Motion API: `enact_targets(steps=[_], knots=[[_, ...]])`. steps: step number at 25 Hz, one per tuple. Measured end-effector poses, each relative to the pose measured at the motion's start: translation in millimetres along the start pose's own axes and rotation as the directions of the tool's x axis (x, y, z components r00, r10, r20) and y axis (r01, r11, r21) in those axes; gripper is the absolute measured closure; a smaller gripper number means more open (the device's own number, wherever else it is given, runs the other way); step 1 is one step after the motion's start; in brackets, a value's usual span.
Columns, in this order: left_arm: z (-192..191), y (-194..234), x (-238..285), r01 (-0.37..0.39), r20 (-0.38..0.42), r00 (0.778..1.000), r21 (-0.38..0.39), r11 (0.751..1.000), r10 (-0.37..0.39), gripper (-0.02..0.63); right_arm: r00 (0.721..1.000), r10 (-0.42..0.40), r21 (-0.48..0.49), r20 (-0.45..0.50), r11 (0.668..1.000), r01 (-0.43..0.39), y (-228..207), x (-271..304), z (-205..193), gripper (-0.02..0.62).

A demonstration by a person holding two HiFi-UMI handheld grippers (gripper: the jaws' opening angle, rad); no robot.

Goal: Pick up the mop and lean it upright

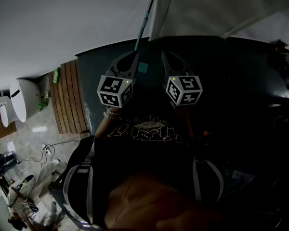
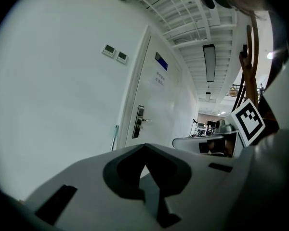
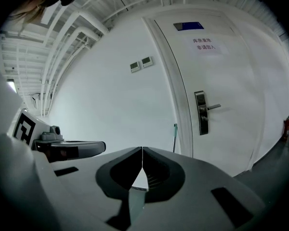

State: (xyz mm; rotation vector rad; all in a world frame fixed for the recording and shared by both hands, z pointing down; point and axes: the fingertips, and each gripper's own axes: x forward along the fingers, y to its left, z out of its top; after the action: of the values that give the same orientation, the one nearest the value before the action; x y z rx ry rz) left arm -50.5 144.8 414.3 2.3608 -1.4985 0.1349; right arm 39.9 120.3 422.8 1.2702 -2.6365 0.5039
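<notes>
The mop (image 1: 145, 18) stands upright at the far side of the scene. Its teal handle leans on the white wall (image 3: 101, 95), just left of the door frame (image 3: 180, 105) of a white door (image 3: 231, 81) with a lever handle (image 3: 202, 112). The mop's lower end is hidden behind the grippers. The left gripper (image 1: 134, 54) and the right gripper (image 1: 164, 54) are held side by side, well short of the mop and pointing toward it. Each has its jaws pressed fully together with nothing between them (only a thin seam shows in each gripper view). Through the left gripper view the mop handle (image 2: 114, 137) shows left of the door (image 2: 156, 100). A wooden slatted panel (image 1: 67, 100) lies on the floor at the left.
</notes>
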Motion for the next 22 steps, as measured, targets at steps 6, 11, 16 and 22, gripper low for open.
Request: enact_targets(steps=[6, 11, 16, 22], knots=[[14, 42, 28, 0.055, -0.018, 0.998, -0.005, 0.998, -0.055, 0.560, 1.000, -0.028, 0.002, 0.000, 1.000, 0.028, 3, 51, 16, 0.575], [24, 74, 42, 0.089, -0.025, 0.996, 0.013, 0.996, -0.088, 0.560, 0.998, -0.057, 0.019, 0.021, 0.998, 0.056, 4, 83, 26, 0.575], [29, 100, 52, 0.119, -0.048, 0.992, 0.012, 0.993, -0.119, 0.560, 0.996, -0.090, 0.041, 0.026, 0.995, 0.089, 5, 108, 30, 0.575], [32, 115, 70, 0.126, -0.054, 0.991, 0.007, 0.992, -0.125, 0.560, 0.994, -0.106, 0.043, 0.015, 0.994, 0.105, -5, 125, 32, 0.575]])
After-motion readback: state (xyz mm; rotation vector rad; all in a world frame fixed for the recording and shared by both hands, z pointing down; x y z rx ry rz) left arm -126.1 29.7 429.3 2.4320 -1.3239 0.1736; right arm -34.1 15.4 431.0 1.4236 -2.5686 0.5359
